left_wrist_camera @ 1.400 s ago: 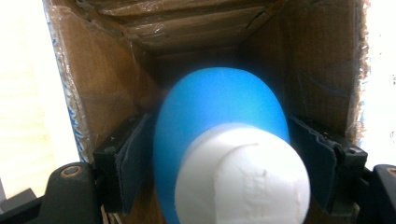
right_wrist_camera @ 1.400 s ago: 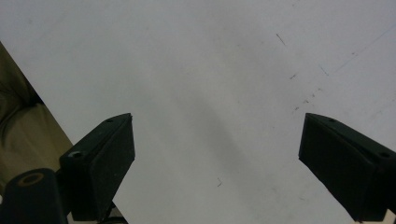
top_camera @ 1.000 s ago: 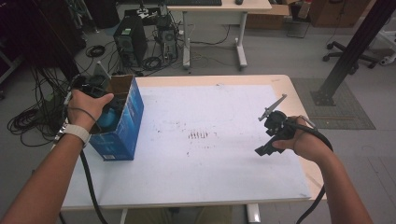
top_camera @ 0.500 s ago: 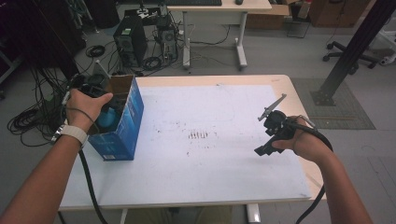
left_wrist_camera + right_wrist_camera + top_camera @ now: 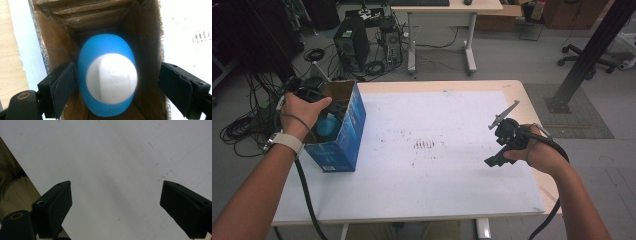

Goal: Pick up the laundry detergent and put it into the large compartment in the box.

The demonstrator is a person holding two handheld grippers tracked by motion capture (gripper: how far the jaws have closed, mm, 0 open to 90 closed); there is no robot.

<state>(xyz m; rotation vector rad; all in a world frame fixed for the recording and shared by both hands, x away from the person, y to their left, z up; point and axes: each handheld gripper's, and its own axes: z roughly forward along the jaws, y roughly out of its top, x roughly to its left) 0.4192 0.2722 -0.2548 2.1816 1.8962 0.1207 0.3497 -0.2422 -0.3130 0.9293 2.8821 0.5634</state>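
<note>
- Box on the table, at its left edge, open top up.
- Bottle inside the box, cap toward the opening.
- Left gripper over the box mouth, jaws to either side of the bottle, apart from it.
- Right gripper above the table's right side, well apart from the box.

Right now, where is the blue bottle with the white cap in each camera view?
High view: the blue bottle stands inside the blue cardboard box, far left, under the left gripper.
Left gripper view: centre, cap toward the camera.
Right gripper view: white tabletop.
Shared landmark: the box's brown inner wall.
</note>
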